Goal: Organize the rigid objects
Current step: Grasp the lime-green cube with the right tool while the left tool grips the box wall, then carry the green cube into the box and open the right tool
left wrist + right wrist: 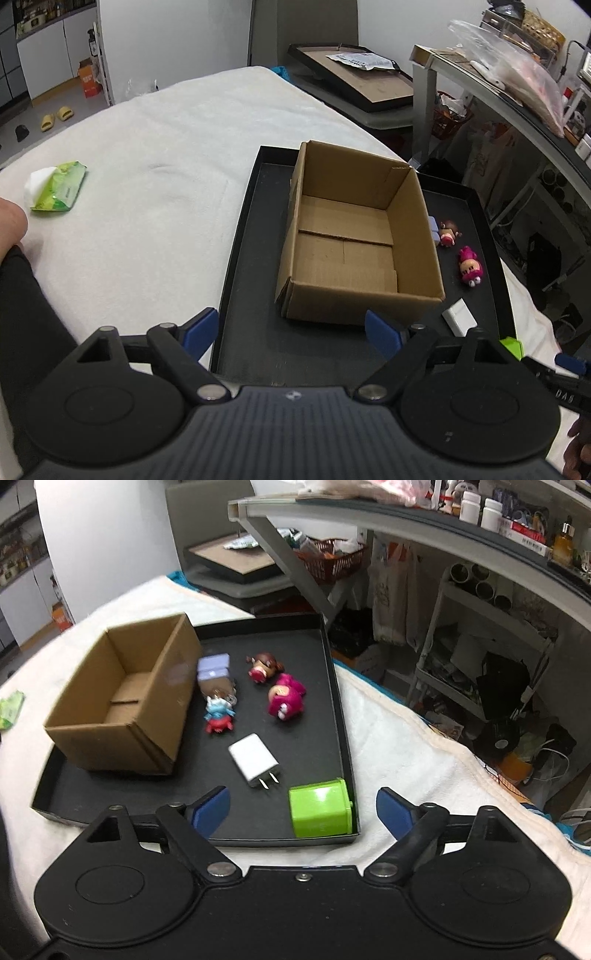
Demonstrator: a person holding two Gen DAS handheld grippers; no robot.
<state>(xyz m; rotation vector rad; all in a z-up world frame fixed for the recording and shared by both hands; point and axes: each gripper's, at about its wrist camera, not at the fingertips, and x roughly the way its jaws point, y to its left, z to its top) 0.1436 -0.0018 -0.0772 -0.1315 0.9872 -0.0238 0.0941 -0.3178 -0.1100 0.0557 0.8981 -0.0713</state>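
Note:
An empty open cardboard box [354,236] [122,698] stands on a black tray [255,280] [310,709]. Beside it on the tray lie a white charger plug [253,758] [459,317], a green block [319,806], a pink figure [286,698] [470,266], a brown-haired figure [263,667] [447,233], a blue and red figure [219,716] and a lilac box [213,666]. My left gripper [291,332] is open and empty, at the tray's near edge in front of the box. My right gripper [303,810] is open, its fingers on either side of the green block, apart from it.
The tray rests on a white cloth-covered surface [166,147]. A green wet-wipe pack [57,186] lies far left. A grey desk [406,524] with clutter beneath stands to the right. A framed board [354,79] lies beyond the surface.

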